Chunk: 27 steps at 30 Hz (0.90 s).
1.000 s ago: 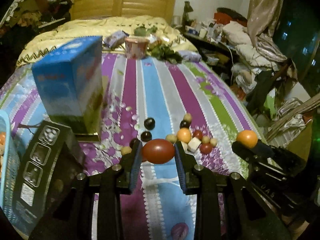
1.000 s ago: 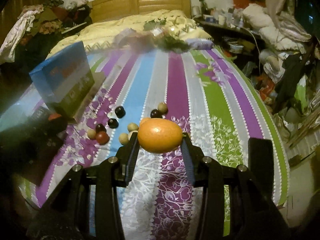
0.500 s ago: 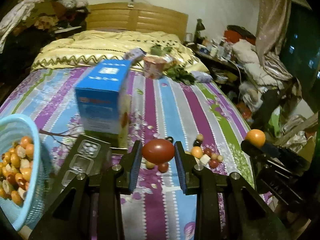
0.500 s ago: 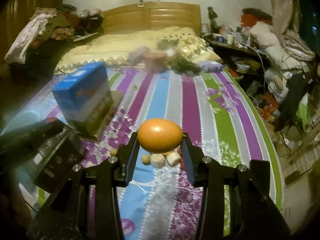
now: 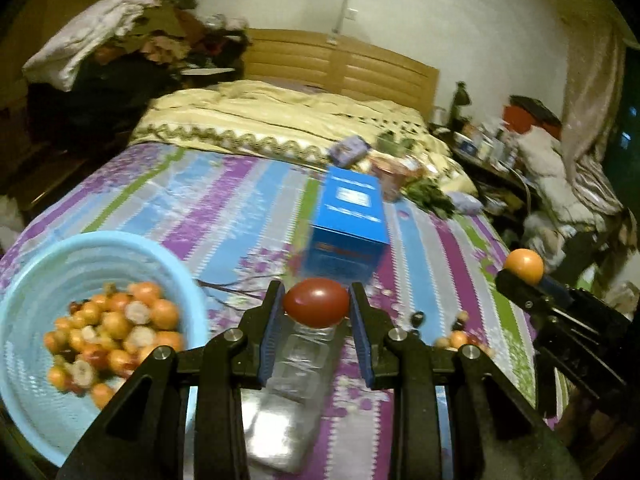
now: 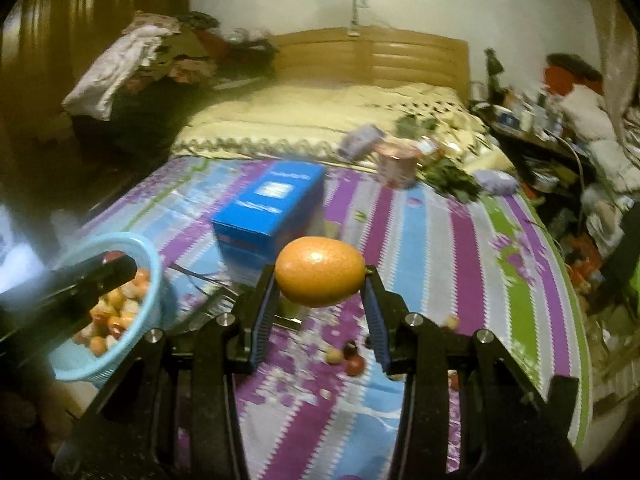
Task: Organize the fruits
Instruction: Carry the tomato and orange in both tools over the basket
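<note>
The left gripper pinches a dark red, egg-shaped fruit between its blue pads, and the right gripper pinches a larger orange fruit, oval with a finely pitted, glossy skin. Both are held in the air above the striped bedspread, which serves as the work surface.

The light blue basket sits at the bedspread's near left corner, already partly filled with small orange, red and pale fruits. The step in hand looks like carrying the two held fruits over to it. To do that well, each gripper should probably travel until its fruit is inside the rim and low over the pile before the pads part, so the fruit settles rather than bounces out. The red fruit is the nearer one and would sensibly go first, leaving room for the right gripper to come across without the two tools meeting.

A clear plastic tray lies on the bedspread directly beneath the left gripper, and a blue carton stands beyond it near the middle. A few small loose fruits remain scattered toward the near right part of the bedspread, apart from the basket.
</note>
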Tool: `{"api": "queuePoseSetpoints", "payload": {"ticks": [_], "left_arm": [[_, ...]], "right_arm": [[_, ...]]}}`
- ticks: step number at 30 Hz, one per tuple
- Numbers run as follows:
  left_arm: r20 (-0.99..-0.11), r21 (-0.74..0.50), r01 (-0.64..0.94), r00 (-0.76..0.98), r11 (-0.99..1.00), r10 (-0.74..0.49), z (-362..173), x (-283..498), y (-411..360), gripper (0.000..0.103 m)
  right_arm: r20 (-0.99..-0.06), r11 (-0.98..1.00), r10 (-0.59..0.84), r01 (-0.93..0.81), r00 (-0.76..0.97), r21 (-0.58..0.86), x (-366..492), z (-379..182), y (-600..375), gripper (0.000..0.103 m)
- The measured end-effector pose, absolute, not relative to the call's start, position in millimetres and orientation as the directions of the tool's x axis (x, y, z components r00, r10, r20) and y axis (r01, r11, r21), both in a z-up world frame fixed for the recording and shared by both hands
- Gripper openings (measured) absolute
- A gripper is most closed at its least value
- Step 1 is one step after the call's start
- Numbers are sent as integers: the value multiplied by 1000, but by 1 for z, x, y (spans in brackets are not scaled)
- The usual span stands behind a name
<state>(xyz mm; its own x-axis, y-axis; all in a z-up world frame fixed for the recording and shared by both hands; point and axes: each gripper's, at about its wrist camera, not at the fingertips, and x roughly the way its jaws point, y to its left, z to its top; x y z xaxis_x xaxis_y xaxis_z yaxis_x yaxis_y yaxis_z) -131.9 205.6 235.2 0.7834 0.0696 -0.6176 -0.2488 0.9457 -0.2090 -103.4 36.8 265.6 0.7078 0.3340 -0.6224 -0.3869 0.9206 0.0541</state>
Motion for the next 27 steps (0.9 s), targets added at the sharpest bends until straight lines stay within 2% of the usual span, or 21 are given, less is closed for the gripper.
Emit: {"api": "queuePoseSetpoints", "payload": {"ticks": [17,27], "left_arm": [[-612,-212,-511,734,833,295,259,-198,344,33],[-633,-217,-617,679,756,372,253,-239,416,33]], "right_arm": [[-590,785,526,-617,612,60,-114,299,171,42],[-630,703,585,-707,511,79,-122,297,234,42]]}}
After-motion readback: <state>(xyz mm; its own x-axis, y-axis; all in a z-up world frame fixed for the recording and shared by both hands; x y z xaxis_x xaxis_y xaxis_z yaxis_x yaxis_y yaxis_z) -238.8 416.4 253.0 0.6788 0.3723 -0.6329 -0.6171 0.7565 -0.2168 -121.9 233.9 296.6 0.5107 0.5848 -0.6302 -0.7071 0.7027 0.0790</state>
